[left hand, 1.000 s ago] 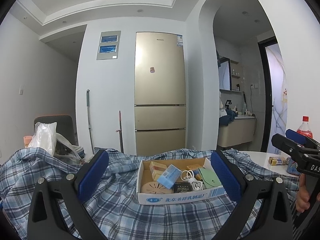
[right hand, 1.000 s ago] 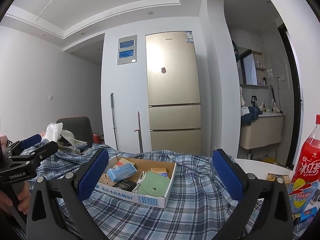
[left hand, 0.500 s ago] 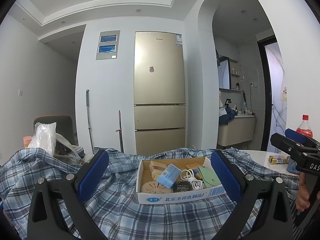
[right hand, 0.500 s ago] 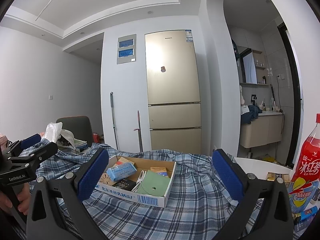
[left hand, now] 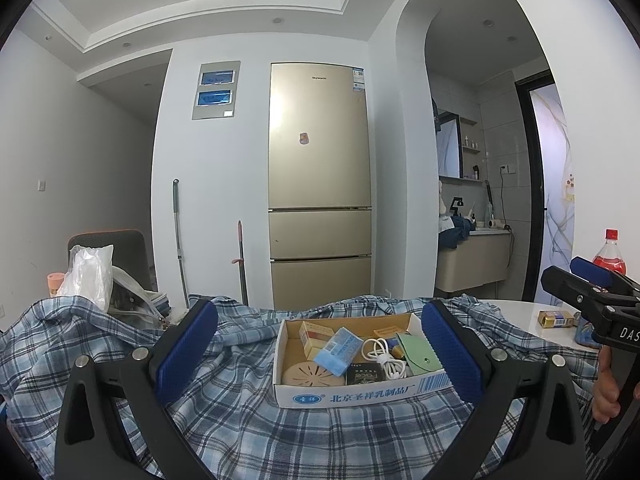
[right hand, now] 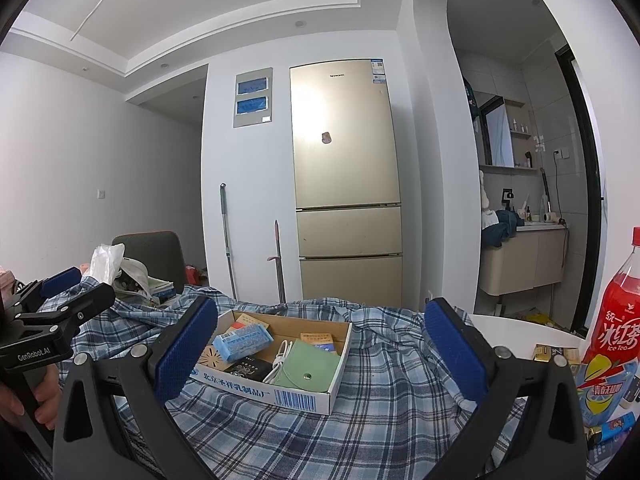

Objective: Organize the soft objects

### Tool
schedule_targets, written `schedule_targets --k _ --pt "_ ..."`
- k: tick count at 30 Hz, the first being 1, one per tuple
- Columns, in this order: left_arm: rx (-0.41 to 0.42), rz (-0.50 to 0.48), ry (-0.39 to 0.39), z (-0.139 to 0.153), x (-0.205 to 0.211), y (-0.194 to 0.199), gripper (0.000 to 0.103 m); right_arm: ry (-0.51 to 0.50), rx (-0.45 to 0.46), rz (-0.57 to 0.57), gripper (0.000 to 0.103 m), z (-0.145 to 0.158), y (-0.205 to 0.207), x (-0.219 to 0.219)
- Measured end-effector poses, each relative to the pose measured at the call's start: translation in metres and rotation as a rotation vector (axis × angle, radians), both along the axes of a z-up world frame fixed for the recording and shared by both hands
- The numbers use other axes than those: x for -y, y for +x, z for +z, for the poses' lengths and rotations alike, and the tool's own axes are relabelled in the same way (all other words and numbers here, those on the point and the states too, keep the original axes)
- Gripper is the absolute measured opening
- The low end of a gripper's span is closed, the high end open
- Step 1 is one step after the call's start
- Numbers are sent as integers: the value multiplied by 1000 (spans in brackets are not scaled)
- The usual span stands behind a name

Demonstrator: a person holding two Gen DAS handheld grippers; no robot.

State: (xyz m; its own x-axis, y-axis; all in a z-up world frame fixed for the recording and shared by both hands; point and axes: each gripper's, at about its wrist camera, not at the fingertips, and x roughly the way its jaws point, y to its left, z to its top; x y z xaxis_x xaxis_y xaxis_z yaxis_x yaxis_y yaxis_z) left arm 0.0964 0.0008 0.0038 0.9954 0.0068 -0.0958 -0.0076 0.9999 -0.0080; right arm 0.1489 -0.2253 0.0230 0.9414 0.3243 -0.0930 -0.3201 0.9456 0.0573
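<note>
A blue plaid shirt (left hand: 240, 420) lies crumpled over the table; it also shows in the right wrist view (right hand: 380, 420). A shallow cardboard box (left hand: 360, 394) sits on it, holding a green pouch (left hand: 420, 354), a white cable, a blue packet and small boxes. The box (right hand: 304, 398) with the green pouch (right hand: 306, 368) also shows in the right wrist view. My left gripper (left hand: 318, 350) is open and empty, just in front of the box. My right gripper (right hand: 320, 350) is open and empty, also facing the box. Each gripper shows at the edge of the other's view.
A red ice tea bottle (right hand: 612, 344) stands at the right with small packets and a lighter (right hand: 612, 430) near it on the white table (left hand: 516, 312). A plastic bag (left hand: 90, 272) and a chair (left hand: 120, 248) are at the left. A gold fridge (left hand: 320, 184) stands behind.
</note>
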Motion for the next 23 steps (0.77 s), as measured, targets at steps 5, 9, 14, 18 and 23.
schedule_targets --k 5,9,14,18,23 --pt "-2 3 -2 0 -1 1 103 0 1 0 103 0 0 0" --pt "1 3 -1 0 -1 -1 103 0 0 0 103 0 0 0" --pt "3 8 1 2 -2 -1 103 -1 2 1 103 0 0 0" --pt "1 7 0 2 -3 -1 103 -1 2 1 103 0 0 0" --pt "1 8 0 3 -4 -1 103 -1 2 0 103 0 0 0"
